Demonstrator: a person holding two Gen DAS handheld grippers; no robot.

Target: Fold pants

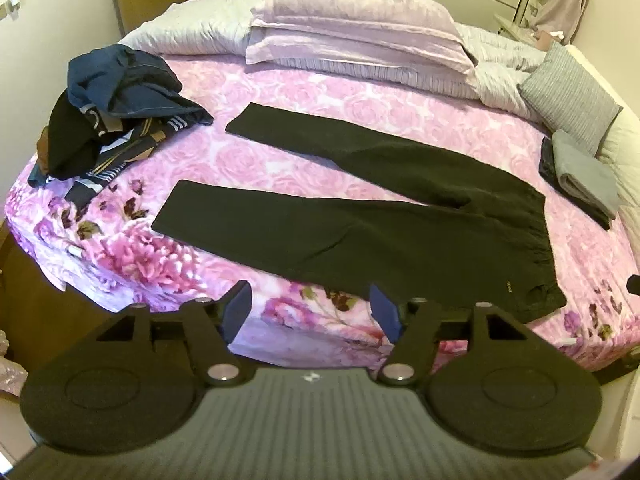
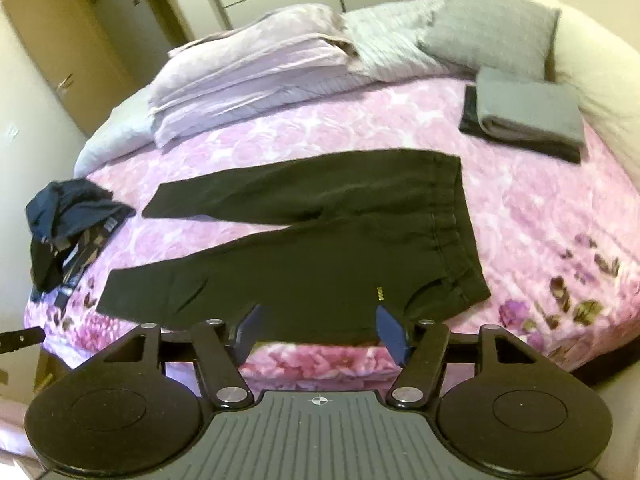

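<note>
Left gripper: matte black plastic arms with round metal pivot pins and 2 blue pads, spread wide and empty, hanging over the near edge of the bed.
Right gripper: same black build with a ribbed grey body behind it, its 2 blue pads also parted and holding nothing, above the near hem of the pants.
Bedspread: soft pink-and-white rose print, quilted look, with larger dark-leafed blooms along the near edge.
Pants: black, smooth matte cloth, lying flat and unfolded on the bedspread in a long V; the 2 legs run to the left with a wedge of pink between them, the gathered elastic waistband lies at the right, and a small gold mark sits near the waist.
Clothes heap: crumpled pile at the left of the bed, beyond the leg ends; navy fabric on top, black beneath, white stripes and brown patches showing.
Folded stack: neat rectangular pile at the right, well apart from the waistband; grey cloth over a black layer.
Grey cushion: square, finely ribbed weave, just behind the folded stack.
Pillows: lilac, plump, stacked at the far side, on pale striped bedding.
</note>
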